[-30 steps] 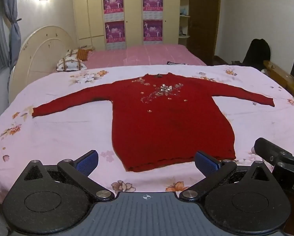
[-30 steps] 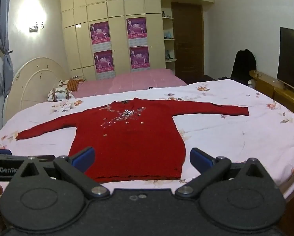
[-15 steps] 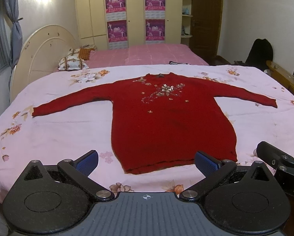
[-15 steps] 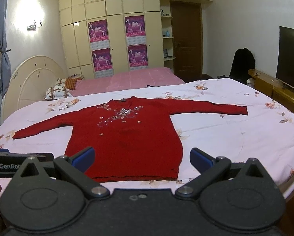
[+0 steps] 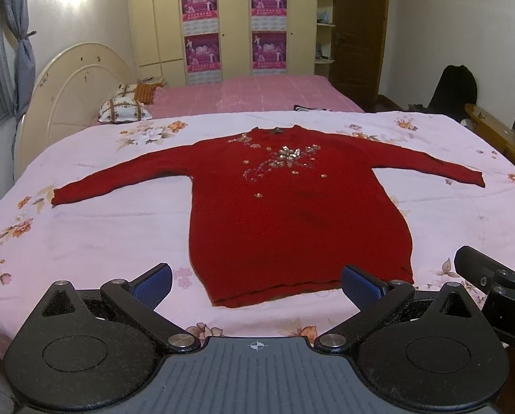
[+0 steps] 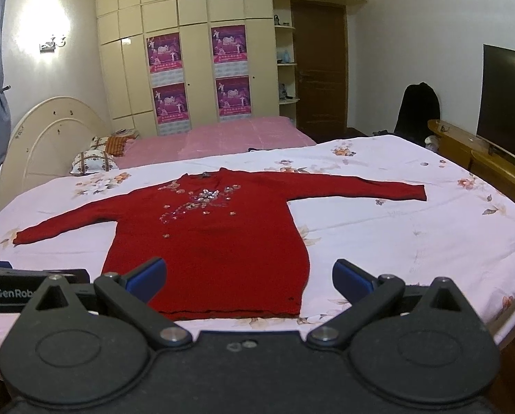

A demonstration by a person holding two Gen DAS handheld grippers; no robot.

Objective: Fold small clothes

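Observation:
A red long-sleeved sweater (image 5: 291, 214) with sequins on the chest lies flat, front up, on the floral pink bedsheet (image 5: 102, 227), both sleeves spread out sideways. It also shows in the right wrist view (image 6: 212, 241). My left gripper (image 5: 256, 284) is open and empty, held just in front of the sweater's hem. My right gripper (image 6: 247, 276) is open and empty, also near the hem, a little to the right. Each gripper's body shows at the edge of the other's view.
A second bed with a pink cover (image 5: 250, 95) and pillows (image 5: 124, 110) stands behind. A wardrobe (image 5: 223, 20) with posters fills the back wall. A wooden bench (image 6: 481, 151) and a TV (image 6: 507, 103) are at the right. A dark bag (image 6: 419, 110) is near the door.
Both grippers have tilted slightly, so the sweater sits a little higher in the left view and lower in the right. The sweater has not moved. Both grippers stay open.

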